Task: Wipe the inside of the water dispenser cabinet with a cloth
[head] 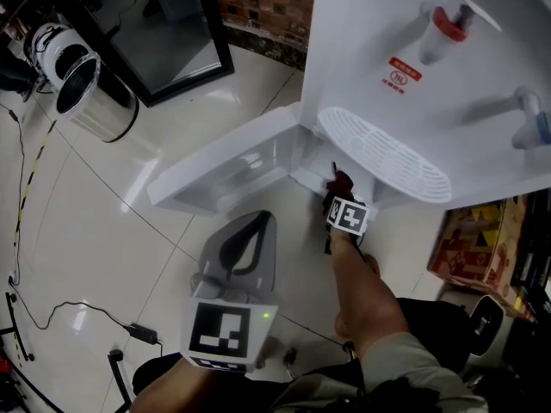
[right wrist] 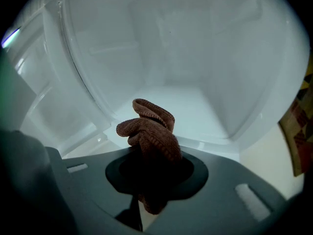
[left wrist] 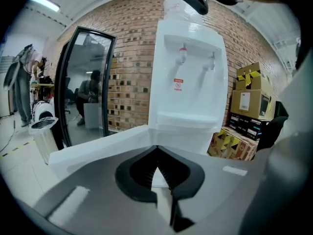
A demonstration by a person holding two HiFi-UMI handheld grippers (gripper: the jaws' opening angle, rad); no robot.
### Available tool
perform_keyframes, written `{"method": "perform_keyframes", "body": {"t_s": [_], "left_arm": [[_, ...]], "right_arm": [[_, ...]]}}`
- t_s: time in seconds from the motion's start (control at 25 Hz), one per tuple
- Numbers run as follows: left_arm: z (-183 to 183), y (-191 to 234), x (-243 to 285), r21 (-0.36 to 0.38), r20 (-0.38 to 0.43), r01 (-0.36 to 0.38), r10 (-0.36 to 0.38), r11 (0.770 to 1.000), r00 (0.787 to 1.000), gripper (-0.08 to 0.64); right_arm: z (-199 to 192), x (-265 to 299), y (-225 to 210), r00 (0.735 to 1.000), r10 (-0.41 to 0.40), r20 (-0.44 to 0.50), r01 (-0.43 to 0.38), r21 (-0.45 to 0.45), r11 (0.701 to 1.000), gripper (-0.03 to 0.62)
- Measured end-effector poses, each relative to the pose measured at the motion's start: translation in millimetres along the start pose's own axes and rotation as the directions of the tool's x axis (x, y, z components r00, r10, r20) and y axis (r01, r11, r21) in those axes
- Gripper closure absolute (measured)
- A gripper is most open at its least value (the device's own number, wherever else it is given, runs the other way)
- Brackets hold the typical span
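**One cloth (right wrist: pixel 151 131) clamped in my right claw (right wrist: pixel 149 173), at the mouth of the cabinet (right wrist: pixel 195 58)**

In the right gripper view the jaws are closed on the cloth. A bunched wad stands just above them at the centre of the frame, and a short tail hangs below. The cabinet's floor lies behind the wad, but I cannot tell whether the cloth touches it.

The cloth is reddish-brown with a ribbed, knitted surface, rolled into thick folds. The cabinet is smooth, glossy white plastic with rounded corners.

The head view shows what that close view does not. The right claw sits centre right, tucked under the oval slotted drip tray (head: pixel 383 153) of the white water dispenser (head: pixel 405 24), and only a dark red scrap of cloth shows at its tip. The cabinet door (head: pixel 215 175), a flat white panel, stands open toward the left.

My left claw (head: pixel 258 222) is at lower centre, near that door, with a grey shell and a black-and-white marker cube (head: pixel 225 329). Its own view shows the jaws together with nothing between them, the tips pointing at the door's edge.

Only the left gripper view shows the dispenser upright from the front. It has two taps (left wrist: pixel 183 53), a brick wall (left wrist: pixel 132 58) behind it, stacked cardboard boxes (left wrist: pixel 252 102) at the right and a black-framed glass door (left wrist: pixel 80 82) at the left. Only the head view shows the shiny steel bin (head: pixel 95 101) at upper left and the pale tiled floor (head: pixel 77 222).
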State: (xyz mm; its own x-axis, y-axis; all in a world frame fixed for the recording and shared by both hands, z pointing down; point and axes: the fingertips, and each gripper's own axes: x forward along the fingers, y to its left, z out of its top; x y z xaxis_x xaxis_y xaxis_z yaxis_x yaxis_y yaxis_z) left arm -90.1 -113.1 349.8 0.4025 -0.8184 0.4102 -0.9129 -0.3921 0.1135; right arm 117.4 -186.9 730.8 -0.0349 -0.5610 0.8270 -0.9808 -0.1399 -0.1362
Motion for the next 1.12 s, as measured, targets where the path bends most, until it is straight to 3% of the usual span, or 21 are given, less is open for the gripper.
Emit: {"method": "perform_keyframes", "body": {"t_s": [0.52, 0.64, 0.84, 0.96, 1.12], "left_arm": [[13, -7, 9, 0.059, 0.039, 0.000, -0.003, 0.998, 0.999, 0.560], [14, -9, 12, 0.045, 0.038, 0.005, -0.007, 0.999, 0.999, 0.560], [11, -10, 17, 0.092, 0.046, 0.011, -0.015, 0.996, 0.999, 0.560], [9, -7, 20, 0.100, 0.045, -0.003, -0.002, 0.995, 0.999, 0.560], [16, 2, 22, 0.112, 0.083, -0.022, 0.012, 0.993, 0.997, 0.560]], "right_arm": [[-22, -29, -85, 0.991, -0.131, -0.038, 0.132, 0.026, 0.991, 0.489], [-26, -35, -103, 0.987, -0.153, -0.044, 0.154, 0.026, 0.988, 0.490], [-34, -46, -133, 0.980, -0.187, -0.064, 0.190, 0.049, 0.981, 0.491], [-31, -46, -145, 0.980, -0.182, -0.080, 0.186, 0.039, 0.982, 0.489], [-27, -51, -147, 0.983, -0.123, -0.135, 0.121, -0.024, 0.992, 0.489]]}}
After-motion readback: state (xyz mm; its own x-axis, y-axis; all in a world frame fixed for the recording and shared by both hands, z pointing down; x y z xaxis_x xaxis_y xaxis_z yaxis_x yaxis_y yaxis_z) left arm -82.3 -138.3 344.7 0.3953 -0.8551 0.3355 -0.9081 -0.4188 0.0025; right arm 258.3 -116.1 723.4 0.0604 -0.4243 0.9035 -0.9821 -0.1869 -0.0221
